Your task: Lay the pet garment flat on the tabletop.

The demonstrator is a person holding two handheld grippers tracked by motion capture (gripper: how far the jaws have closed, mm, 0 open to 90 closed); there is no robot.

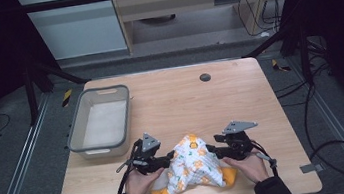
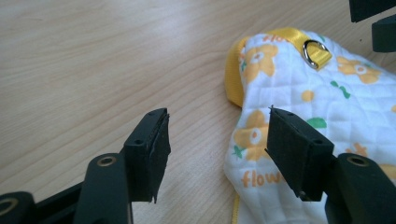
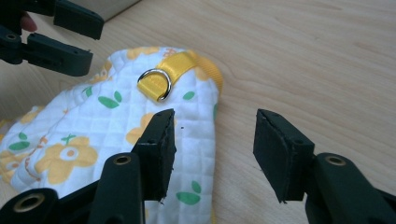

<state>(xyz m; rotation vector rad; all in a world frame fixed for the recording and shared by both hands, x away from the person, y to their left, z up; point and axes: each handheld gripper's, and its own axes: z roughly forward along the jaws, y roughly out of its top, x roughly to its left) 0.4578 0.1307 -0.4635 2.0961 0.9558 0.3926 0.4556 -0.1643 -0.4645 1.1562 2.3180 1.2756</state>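
**Two hand-held grippers flank a quilted cloth piece**

A quilted cloth piece (image 1: 194, 167), white with yellow flowers and yellow trim, lies on the counter (image 1: 240, 93) between the two tools. It sits just to the right of the left hand-held gripper (image 1: 170, 156) and just to the left of the right hand-held gripper (image 1: 210, 149), so neither hand is clearly nearer; both tips point inward at it from opposite sides.

The cloth's long axis runs away from the person, narrowing toward a far tip with a yellow strap and a metal ring (image 2: 315, 52).

In the left gripper view the jaws stand wide apart, with the cloth's near edge just under the right-hand jaw and bare counter in the gap. In the right gripper view the jaws are likewise wide, the left-hand one over the cloth's edge, the other over bare wood. Neither holds anything.

The coming move likely turns on each tool straddling its own side edge of the cloth.

A grey bin (image 1: 100, 120) sits beyond the left hand-held gripper, well apart from the cloth.
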